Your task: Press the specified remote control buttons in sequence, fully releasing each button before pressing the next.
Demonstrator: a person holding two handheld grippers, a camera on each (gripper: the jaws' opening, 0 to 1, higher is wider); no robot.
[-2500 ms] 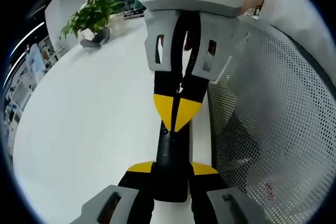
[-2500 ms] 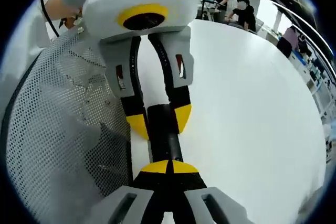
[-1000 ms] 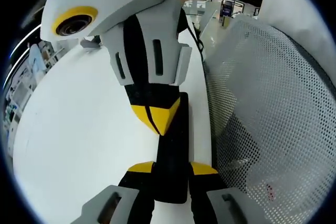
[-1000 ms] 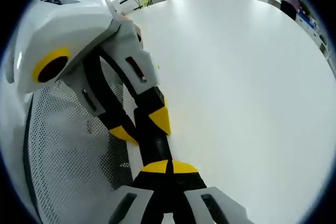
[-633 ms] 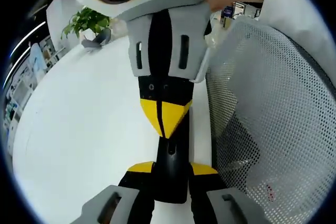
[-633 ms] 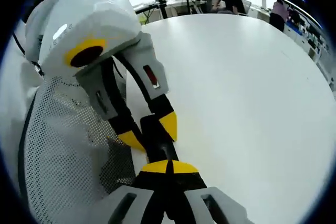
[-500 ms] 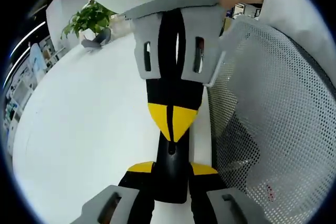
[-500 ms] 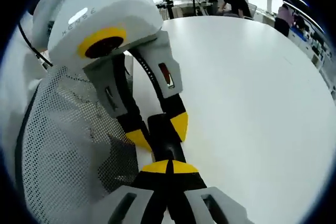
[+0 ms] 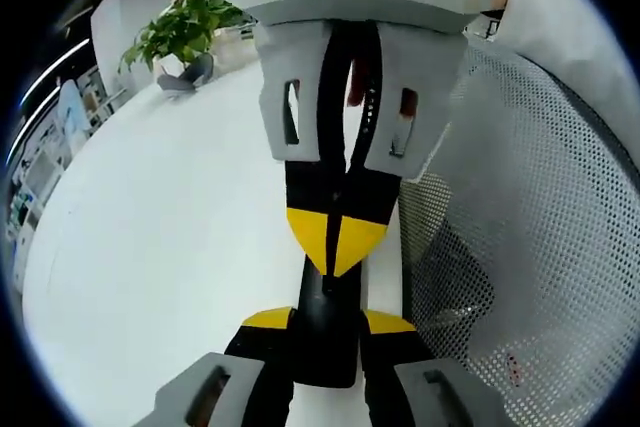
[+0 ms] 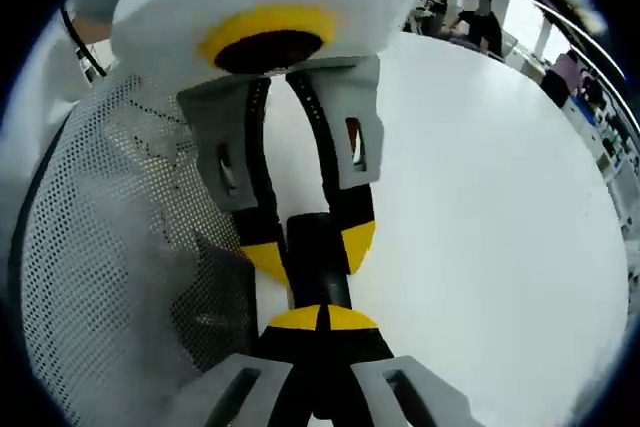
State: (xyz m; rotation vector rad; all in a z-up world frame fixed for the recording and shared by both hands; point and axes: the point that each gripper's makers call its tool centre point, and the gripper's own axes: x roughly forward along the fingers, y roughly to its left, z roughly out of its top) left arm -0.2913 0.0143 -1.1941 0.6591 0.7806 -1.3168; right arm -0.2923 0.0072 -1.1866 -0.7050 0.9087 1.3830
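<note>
**A:** So what's in the left gripper view?

**B:** The left gripper (image 9: 327,322) has its yellow-tipped jaws clamped on the near end of a black remote control (image 9: 326,332), which lies lengthwise on the white table (image 9: 170,217), right by the edge. The right gripper (image 9: 336,245) comes in from the top, its jaws pinched together into one yellow point resting on the remote's top face. A white mesh chair back (image 9: 520,247) sits just past the table edge, and there's a potted plant (image 9: 180,32) way off at the far side of the table.

**A:** And the right gripper view?

**B:** Same setup from the other end. The right gripper (image 10: 320,319) is closed tight with nothing between the tips, and they're sitting on the remote control (image 10: 318,262). Facing it, the left gripper (image 10: 308,245) has its two yellow tips on either side of the remote, gripping it. Mesh chair back (image 10: 110,247) alongside, table (image 10: 480,217) stretching away, a couple of people (image 10: 470,12) far in the background.
</note>
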